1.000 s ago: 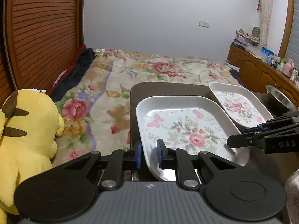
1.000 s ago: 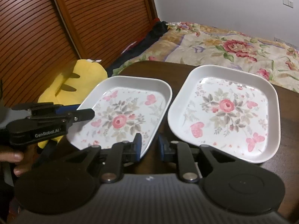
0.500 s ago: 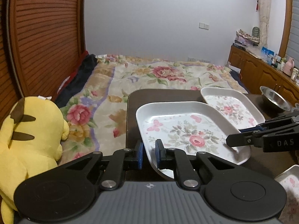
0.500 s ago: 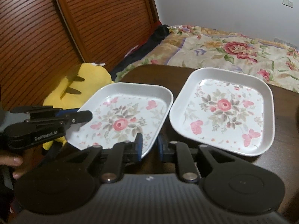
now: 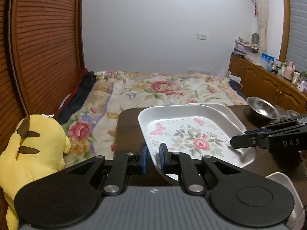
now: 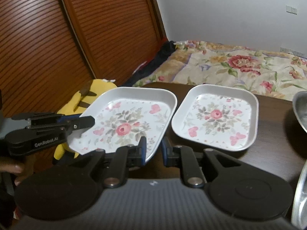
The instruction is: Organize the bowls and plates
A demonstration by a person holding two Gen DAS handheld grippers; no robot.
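Both grippers were clamped on one flowered plate, the square white one with the rose at its middle. The left gripper had its blue pads pinched narrow on the plate's near rim, and the right gripper was shut the same way on the rim of the opposite side, so the plate hung between the two tools, its corner clear of the dark table.

From the right gripper, the second flowered plate lay flat on the table just ahead and to the right, close beside the held one with a narrow gap between their rims. That seemed the relation that mattered: a stack would call for a short carry rightward, the right hand being the nearer.

Farther right stood a steel bowl, beyond the plates as the left gripper saw it.

The left tool's side read "GenRobot.AI"; the right tool showed "DAS", the rest cut off.

A yellow plush toy sat off the table's left edge, against the bed.
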